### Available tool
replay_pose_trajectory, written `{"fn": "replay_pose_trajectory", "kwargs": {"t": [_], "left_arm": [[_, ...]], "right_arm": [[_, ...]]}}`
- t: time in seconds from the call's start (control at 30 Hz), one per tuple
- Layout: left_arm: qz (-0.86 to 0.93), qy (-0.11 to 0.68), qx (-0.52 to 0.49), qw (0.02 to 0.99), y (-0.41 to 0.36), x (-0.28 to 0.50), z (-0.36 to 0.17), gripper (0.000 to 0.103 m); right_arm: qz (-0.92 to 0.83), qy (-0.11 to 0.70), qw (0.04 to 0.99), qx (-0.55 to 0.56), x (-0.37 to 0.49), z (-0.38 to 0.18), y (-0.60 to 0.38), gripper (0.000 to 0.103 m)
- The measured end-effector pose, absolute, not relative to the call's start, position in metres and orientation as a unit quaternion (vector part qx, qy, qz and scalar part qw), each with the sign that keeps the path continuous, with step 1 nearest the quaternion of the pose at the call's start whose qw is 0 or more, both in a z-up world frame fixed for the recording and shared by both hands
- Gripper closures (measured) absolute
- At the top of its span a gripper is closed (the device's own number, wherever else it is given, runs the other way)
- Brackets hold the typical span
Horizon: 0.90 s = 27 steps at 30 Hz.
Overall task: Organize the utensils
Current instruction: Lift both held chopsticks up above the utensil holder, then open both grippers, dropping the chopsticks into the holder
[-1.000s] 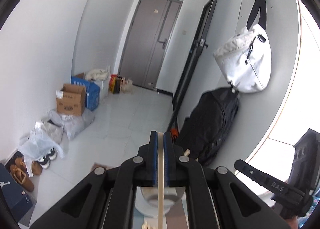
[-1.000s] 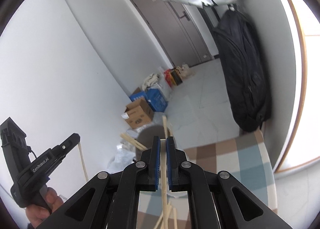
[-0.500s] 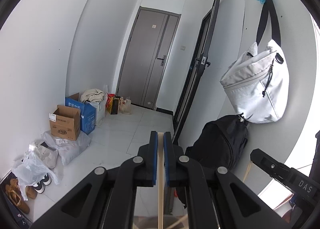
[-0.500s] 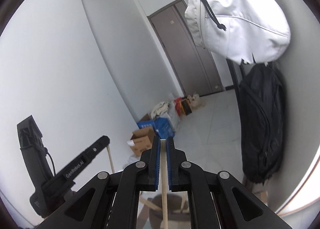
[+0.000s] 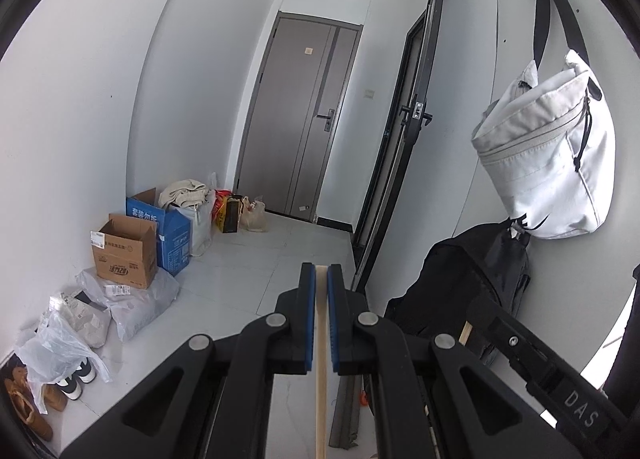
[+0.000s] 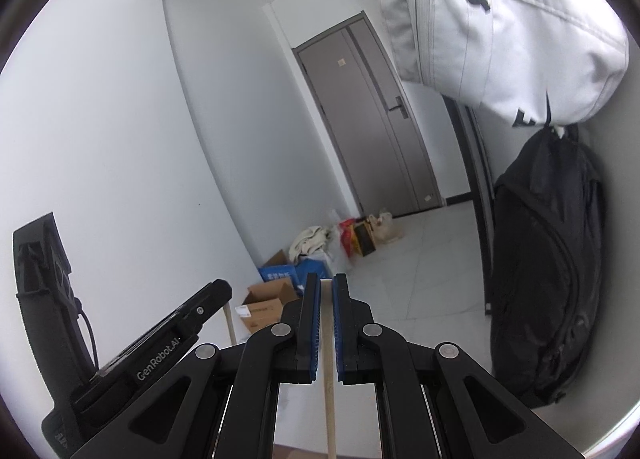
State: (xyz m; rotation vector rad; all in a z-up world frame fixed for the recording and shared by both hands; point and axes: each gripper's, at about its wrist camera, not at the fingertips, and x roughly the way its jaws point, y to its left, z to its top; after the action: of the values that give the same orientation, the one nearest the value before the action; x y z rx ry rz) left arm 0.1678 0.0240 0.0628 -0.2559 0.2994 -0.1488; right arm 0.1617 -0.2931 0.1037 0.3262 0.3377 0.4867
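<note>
In the left wrist view my left gripper (image 5: 321, 273) is shut on a pale wooden chopstick (image 5: 321, 371) that runs down between its blue pads. In the right wrist view my right gripper (image 6: 327, 283) is likewise shut on a second wooden chopstick (image 6: 329, 387). Each gripper shows in the other's view. The right gripper (image 5: 478, 309) is at the lower right with its chopstick (image 5: 464, 333) below the tip. The left gripper (image 6: 218, 293) is at the lower left with its chopstick (image 6: 229, 325) hanging under it. Both point out over the hallway floor, side by side.
A grey door (image 5: 308, 115) closes the hallway end, and a black door (image 5: 404, 147) stands ajar on the right. Cardboard boxes (image 5: 126, 251), bags and shoes (image 5: 28, 407) line the left wall. A black backpack (image 6: 548, 271) and a white hanging bag (image 6: 492, 27) are on the right.
Both grippers have risen and tipped upward, each keeping its chopstick. The checked tablecloth and the round holder with loose chopsticks have dropped out of both views.
</note>
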Motion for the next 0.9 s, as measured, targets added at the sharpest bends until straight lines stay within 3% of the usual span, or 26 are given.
{"fn": "replay_pose_trajectory", "kwargs": {"t": [0.53, 0.9], "left_arm": [[-0.122, 0.147, -0.107, 0.976, 0.018, 0.156, 0.058, 0.101], [-0.228, 0.24, -0.11, 0.937, 0.019, 0.136, 0.065, 0.1]], "right_arm": [[0.267, 0.15, 0.943, 0.127, 0.137, 0.08, -0.292, 0.098], [0.31, 0.22, 0.911, 0.16, 0.104, 0.075, -0.315, 0.094]]}}
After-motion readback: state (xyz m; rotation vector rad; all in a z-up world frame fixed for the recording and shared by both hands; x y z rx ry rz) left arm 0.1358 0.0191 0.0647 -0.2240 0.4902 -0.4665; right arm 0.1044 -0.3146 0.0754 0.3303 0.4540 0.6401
